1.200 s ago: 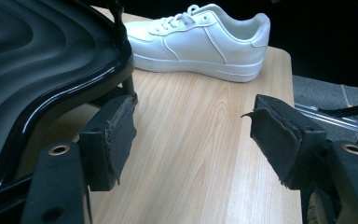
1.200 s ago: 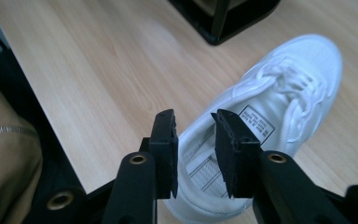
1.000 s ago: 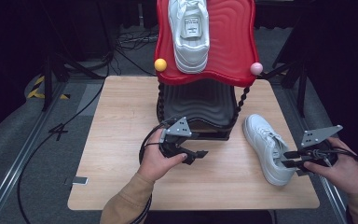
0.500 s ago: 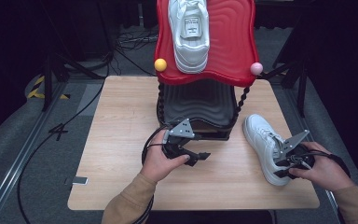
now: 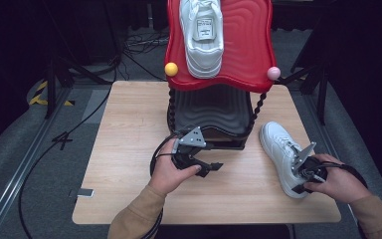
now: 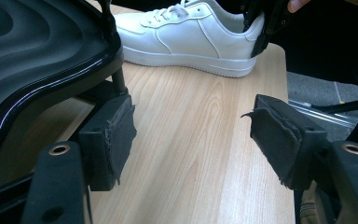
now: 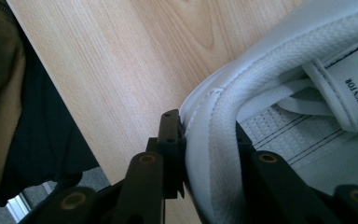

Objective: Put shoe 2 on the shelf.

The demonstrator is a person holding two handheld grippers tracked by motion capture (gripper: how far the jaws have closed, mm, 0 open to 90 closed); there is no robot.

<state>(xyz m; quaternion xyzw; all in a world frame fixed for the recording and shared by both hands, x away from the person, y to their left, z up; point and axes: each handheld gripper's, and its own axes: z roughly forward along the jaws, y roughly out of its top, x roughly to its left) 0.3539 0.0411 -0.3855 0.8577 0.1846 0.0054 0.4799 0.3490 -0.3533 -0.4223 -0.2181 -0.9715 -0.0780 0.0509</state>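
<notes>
The shoe point(image 5: 282, 152) lies on the table point(image 5: 129, 149) just right of the rack point(image 5: 214, 107), upright on its sole, toe pointing away from the person and heel nearest the table's front edge. The right tool point(image 5: 306, 174) has just been closing its jaws and now pinches the padded heel collar, one jaw outside the heel and one inside the opening; in the right gripper view point(image 7: 205, 163) the white collar rim sits squeezed between the two black jaws. The left tool point(image 5: 199, 162) rests in front of the rack's black lower tray point(image 5: 214, 107), jaws spread wide with nothing between them but bare wood, as the left gripper view point(image 6: 191, 154) shows. A second shoe point(image 5: 202, 35) already sits on the rack's red top tray point(image 5: 248, 45). The shoe looks light for its bulk, with a stiff rubber sole and a smooth, somewhat slick leather-like upper; the collar is soft foam and fabric that gives under the jaws, so it offers good bite. Held by the heel alone, the toe will likely droop, so a firm pinch deep on the collar seems wise, or a second hold at the toe or tongue.
</notes>
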